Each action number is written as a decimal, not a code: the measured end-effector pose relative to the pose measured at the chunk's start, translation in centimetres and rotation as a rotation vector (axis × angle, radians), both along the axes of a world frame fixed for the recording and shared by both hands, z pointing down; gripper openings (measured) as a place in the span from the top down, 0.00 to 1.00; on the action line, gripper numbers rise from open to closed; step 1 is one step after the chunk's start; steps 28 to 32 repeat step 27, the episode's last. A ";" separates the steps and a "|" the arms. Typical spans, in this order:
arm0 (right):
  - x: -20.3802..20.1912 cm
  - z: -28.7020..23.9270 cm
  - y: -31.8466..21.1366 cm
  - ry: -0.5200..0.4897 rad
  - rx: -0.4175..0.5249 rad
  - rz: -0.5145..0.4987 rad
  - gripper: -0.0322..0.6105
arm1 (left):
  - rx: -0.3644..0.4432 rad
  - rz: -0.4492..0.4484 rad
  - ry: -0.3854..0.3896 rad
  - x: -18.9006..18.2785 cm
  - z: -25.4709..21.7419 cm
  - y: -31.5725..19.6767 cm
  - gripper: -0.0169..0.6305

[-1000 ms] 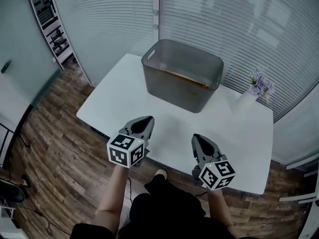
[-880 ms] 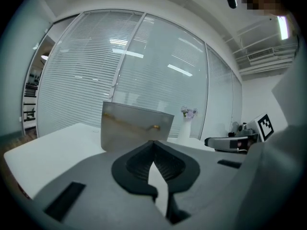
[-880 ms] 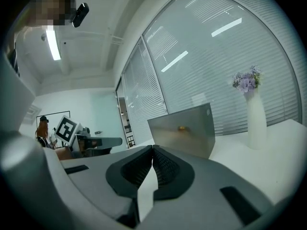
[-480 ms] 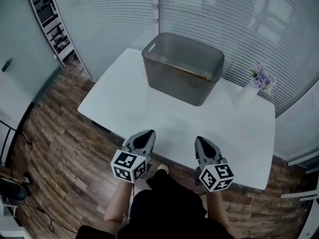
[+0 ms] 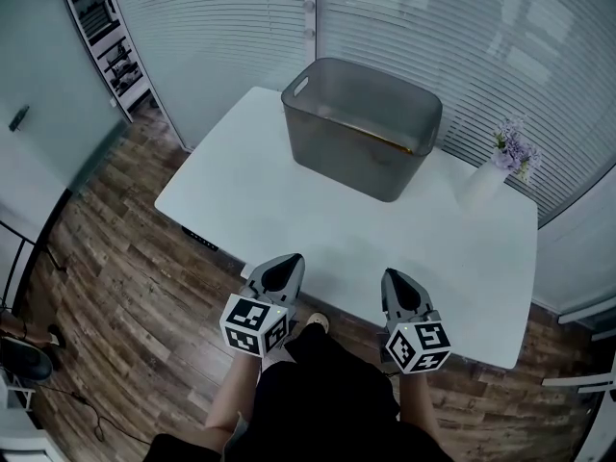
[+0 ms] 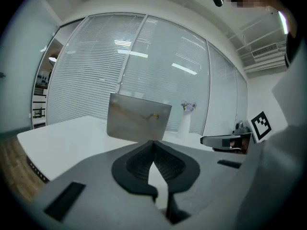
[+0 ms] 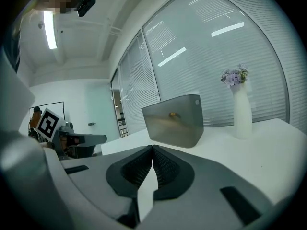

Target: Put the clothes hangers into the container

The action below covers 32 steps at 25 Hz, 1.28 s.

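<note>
Two hand-held grippers are seen at the near edge of a white table, pointed toward its far side. The left gripper is closed with its jaws pressed together, and nothing is gripped between them. The right gripper, just beside it to the right, is likewise closed and empty. Both are kept well apart from the grey container, which is set at the far middle of the table with a handle slot in its left end. An orange-brown form is glimpsed low inside the container, along its near wall; through the cloudy plastic its outline cannot be made out, so it cannot be told whether the clothes hangers are shown there. A white vase of purple flowers is placed to the right of the container. Slatted blinds are drawn across the glass wall behind the table.
</note>
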State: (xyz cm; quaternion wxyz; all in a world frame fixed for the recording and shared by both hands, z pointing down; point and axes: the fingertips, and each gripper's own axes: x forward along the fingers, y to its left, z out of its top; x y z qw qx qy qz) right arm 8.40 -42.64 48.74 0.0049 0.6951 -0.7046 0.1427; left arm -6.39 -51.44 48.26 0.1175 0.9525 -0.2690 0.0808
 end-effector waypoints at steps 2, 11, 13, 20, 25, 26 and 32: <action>-0.4 0.0 0.0 0.011 -0.004 -0.008 0.91 | -0.003 -0.003 0.000 -0.2 0.2 0.1 0.96; -1.7 0.1 -0.5 -0.002 -0.012 -0.036 0.91 | -0.006 -0.005 -0.021 -0.4 0.8 0.0 0.96; -1.9 0.1 -0.7 -0.001 -0.015 -0.042 0.91 | -0.009 -0.008 -0.025 -0.5 0.9 -0.1 0.96; -1.8 0.0 -0.9 -0.004 -0.022 -0.048 0.91 | -0.004 -0.011 -0.043 -0.5 1.0 -0.3 0.96; -1.9 0.4 -1.1 -0.013 -0.032 -0.055 0.91 | -0.008 -0.008 -0.051 -0.4 1.5 -0.2 0.96; -1.9 0.5 -1.2 -0.015 -0.033 -0.055 0.91 | -0.008 -0.007 -0.053 -0.4 1.5 -0.2 0.96; -1.9 0.5 -1.2 -0.017 -0.035 -0.055 0.91 | -0.008 -0.007 -0.055 -0.3 1.6 -0.2 0.96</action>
